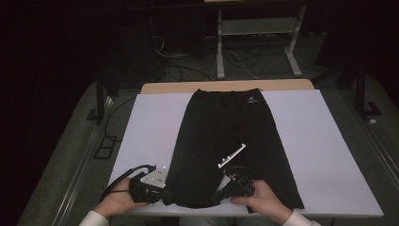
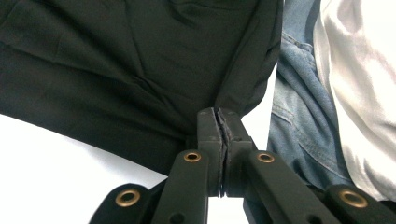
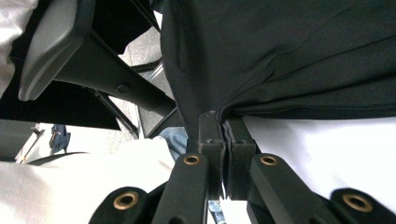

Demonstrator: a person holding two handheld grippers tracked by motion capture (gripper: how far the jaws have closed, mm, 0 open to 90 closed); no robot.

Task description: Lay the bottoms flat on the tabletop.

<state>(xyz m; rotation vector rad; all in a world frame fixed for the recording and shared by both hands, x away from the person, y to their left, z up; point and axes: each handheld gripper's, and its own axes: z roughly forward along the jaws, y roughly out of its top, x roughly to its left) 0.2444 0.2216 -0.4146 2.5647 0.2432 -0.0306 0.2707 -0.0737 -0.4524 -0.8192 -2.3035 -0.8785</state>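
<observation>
A pair of black trousers (image 1: 221, 127) lies flat on the white table (image 1: 320, 155), waistband at the far edge and legs pointing toward me. My left gripper (image 1: 165, 197) is at the near left corner of the left leg's hem. Its jaws are pressed together on a pinch of the black cloth (image 2: 116, 60), and the left gripper (image 2: 218, 114) pulls folds toward its tips. My right gripper (image 1: 217, 197) is at the same hem's right corner, near the gap between the legs. The right gripper (image 3: 219, 116) is likewise shut on a fold of the cloth (image 3: 289, 51).
Bare white tabletop flanks the trousers on both sides. A metal frame (image 1: 256, 28) and loose cables stand on the dark floor beyond the far edge. A chair base (image 3: 93, 65) and the person's jeans (image 2: 299, 116) lie just off the near edge.
</observation>
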